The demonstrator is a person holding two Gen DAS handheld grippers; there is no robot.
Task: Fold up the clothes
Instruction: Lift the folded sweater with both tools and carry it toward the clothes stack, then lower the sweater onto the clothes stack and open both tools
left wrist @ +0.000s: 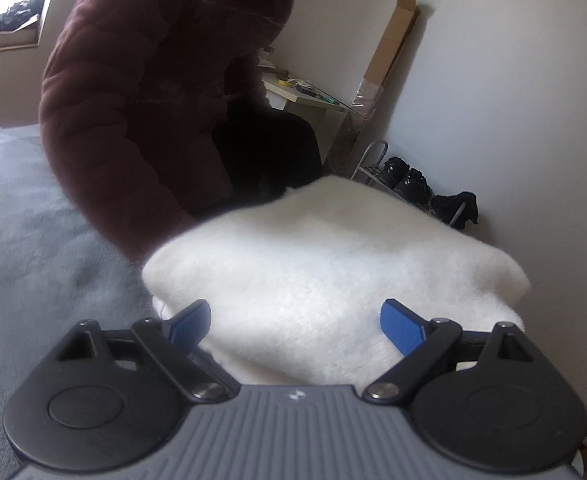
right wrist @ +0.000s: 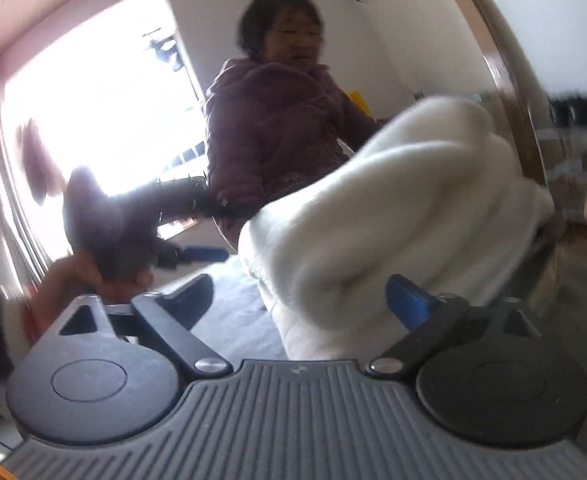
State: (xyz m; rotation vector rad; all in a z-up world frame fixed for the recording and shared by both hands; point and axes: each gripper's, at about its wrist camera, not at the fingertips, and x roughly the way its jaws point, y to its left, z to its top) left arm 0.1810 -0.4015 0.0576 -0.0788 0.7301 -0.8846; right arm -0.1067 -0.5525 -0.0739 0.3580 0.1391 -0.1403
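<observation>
The left gripper (left wrist: pixel 295 328) has its blue pads spread wide, and the folded white fleece garment (left wrist: pixel 325 264) fills the gap between them without either pad pressing into it. The garment lies as a thick bundle on the grey bedcover (left wrist: pixel 33 240), which runs off toward 9 o'clock. Directly behind the bundle, from 10 to 12 o'clock, a person in a maroon quilted jacket (left wrist: pixel 141 92) bends over it and blocks most of the room beyond. At 1 o'clock a tall cardboard box (left wrist: pixel 393 40) leans against the white wall, with a low white table (left wrist: pixel 309 100) cluttered with small items beside it. At 2 o'clock a metal shoe rack (left wrist: pixel 377 164) holds black shoes (left wrist: pixel 413 182).

In the right wrist view, the right gripper (right wrist: pixel 301 300) is also wide; the white bundle (right wrist: pixel 393 208) bulges against the pad (right wrist: pixel 407 300) at 3 o'clock, while the pad (right wrist: pixel 191 296) at 9 o'clock stands clear of it over the bedcover. Whether the fabric is pinched cannot be told. At 9 o'clock a hand (right wrist: pixel 89 276) grips the other gripper, dark and blurred against a bright window (right wrist: pixel 93 112). A wooden frame (right wrist: pixel 505 80) curves down at 2 o'clock.
</observation>
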